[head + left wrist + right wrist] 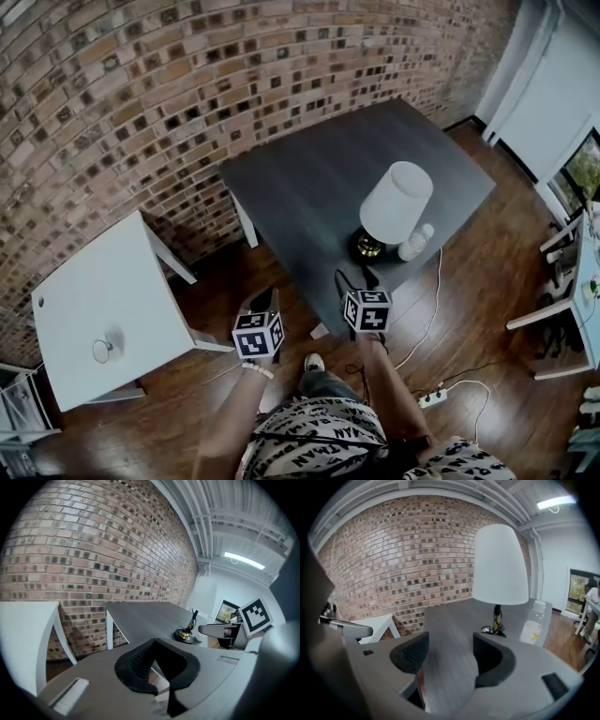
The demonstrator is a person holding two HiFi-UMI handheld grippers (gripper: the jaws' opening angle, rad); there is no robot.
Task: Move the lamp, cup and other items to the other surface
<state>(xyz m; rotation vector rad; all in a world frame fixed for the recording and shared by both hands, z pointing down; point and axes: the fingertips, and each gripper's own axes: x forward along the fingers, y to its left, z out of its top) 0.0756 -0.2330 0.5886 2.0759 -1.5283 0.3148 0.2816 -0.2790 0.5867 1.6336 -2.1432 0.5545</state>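
White lamp (pixel 394 211): upright on the dark desk (pixel 300 178), close to its near right edge, brass base down and shade on top.
Right tongs (pixel 450 641): spread wide and empty; we see only bare desk top through the gap.
Left tongs (pixel 155 642): pressed together, holding nothing, over the floor between the two desks.
Bearing: the lamp stands ahead of the right tongs, a touch to their right. Its stem is vertical, so we judge a level pinch under the shade.
Nearer hand: the right, plainly.
Neighbour: a bottle (pixel 415 242) just beside the base, worth watching.
Destination: the white desk (pixel 112 281), well off to our left.
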